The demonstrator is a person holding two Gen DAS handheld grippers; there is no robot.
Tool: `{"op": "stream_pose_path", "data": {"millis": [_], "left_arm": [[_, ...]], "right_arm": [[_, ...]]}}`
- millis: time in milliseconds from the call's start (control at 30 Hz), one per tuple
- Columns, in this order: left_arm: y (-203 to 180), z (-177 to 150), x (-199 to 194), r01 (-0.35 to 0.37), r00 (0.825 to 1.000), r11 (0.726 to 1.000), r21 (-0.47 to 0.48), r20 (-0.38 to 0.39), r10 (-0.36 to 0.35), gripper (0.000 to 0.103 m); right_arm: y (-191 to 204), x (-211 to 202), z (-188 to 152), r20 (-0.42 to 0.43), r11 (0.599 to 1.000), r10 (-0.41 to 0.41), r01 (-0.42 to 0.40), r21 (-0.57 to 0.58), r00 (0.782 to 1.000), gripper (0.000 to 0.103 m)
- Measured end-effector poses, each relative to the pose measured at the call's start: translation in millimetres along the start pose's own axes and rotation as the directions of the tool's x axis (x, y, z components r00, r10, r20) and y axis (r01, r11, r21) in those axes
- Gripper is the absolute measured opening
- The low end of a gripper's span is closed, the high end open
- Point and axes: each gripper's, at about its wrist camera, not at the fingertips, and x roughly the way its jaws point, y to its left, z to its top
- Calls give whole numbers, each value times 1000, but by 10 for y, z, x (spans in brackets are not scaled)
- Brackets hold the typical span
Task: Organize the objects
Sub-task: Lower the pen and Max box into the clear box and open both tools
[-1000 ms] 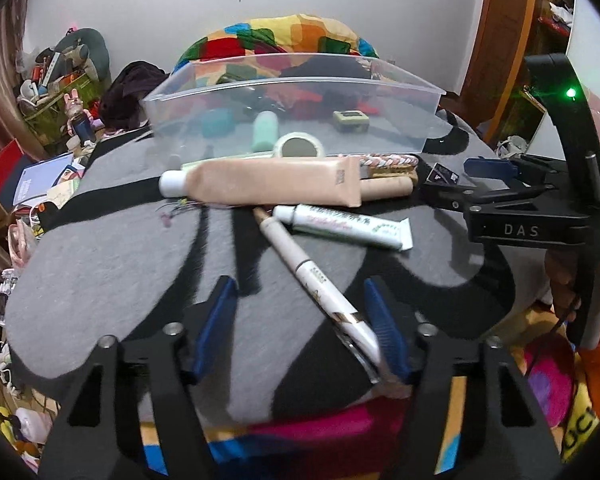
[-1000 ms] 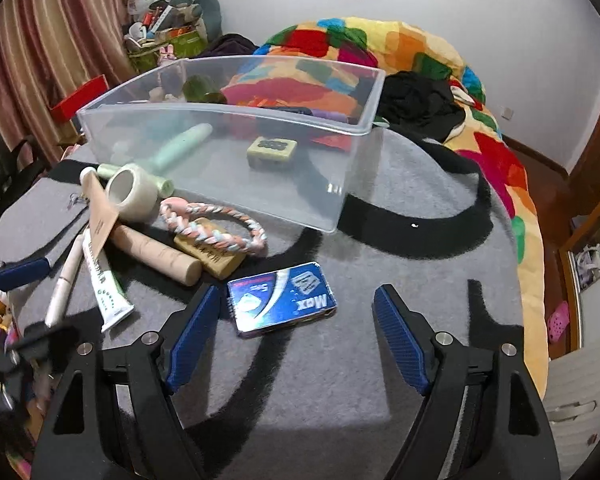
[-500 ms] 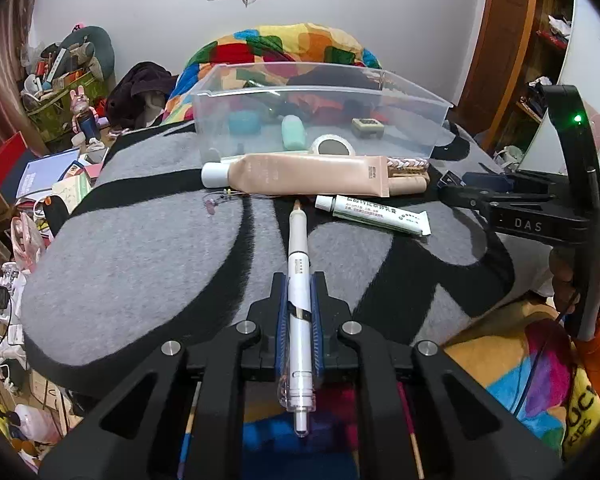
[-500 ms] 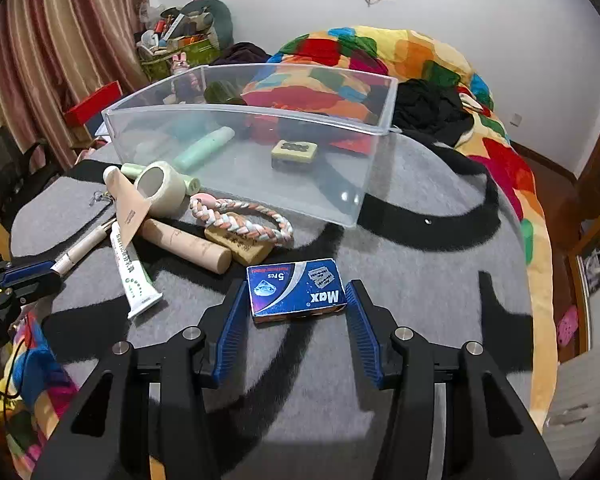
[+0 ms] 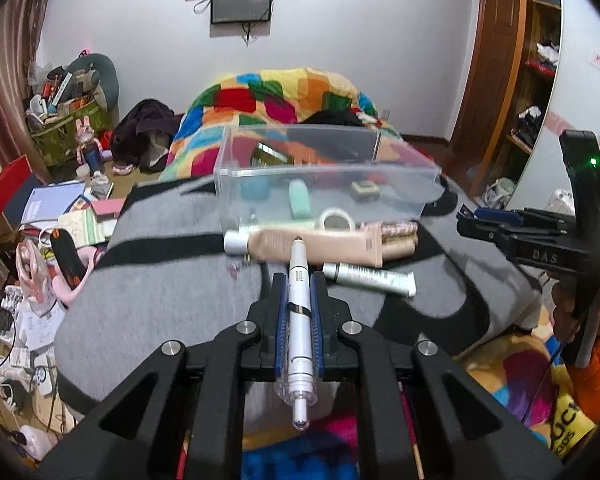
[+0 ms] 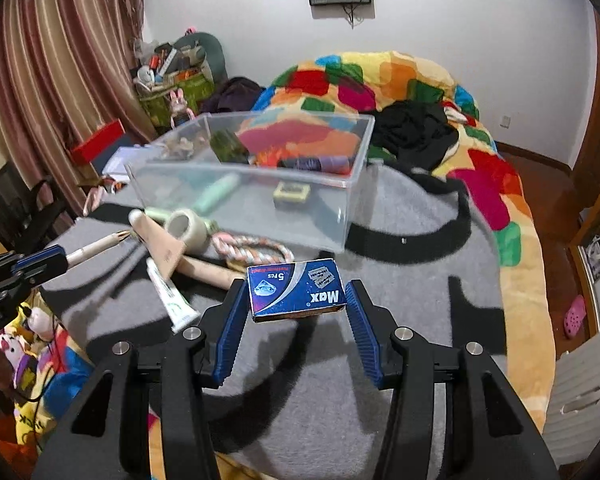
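My left gripper is shut on a white pen and holds it above the grey mat, pointing at the clear plastic bin. My right gripper is shut on a blue Max blade box, lifted off the mat in front of the bin. Inside the bin lie a mint tube and a small yellow-green item. On the mat before the bin lie a beige tube, a white tube, a tape roll and a braided rope.
The grey and black mat covers the table. A colourful quilt lies on the bed behind. Clutter fills the floor at left. The right gripper shows at the right of the left wrist view.
Both grippers closed on their objects, the left on the pen and the right on the blue box, and have lifted them off the mat toward the bin.
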Motion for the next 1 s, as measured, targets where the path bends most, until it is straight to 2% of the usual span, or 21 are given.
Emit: {"op": "stream_pose_path", "data": {"millis": [300, 533, 800, 1000], "left_arm": [[47, 314, -61, 18, 996, 1000, 2, 91, -18, 10], [98, 554, 70, 48, 992, 999, -5, 121, -47, 10], [113, 825, 465, 84, 994, 996, -23, 79, -82, 10], [66, 944, 746, 84, 996, 996, -22, 42, -83, 10]], "right_arm": [[138, -150, 296, 82, 1000, 2, -1, -16, 997, 46], [178, -15, 530, 98, 1000, -16, 17, -14, 995, 46], [133, 344, 778, 61, 999, -28, 27, 19, 998, 46], [137, 593, 902, 30, 1000, -25, 25, 18, 999, 46]]}}
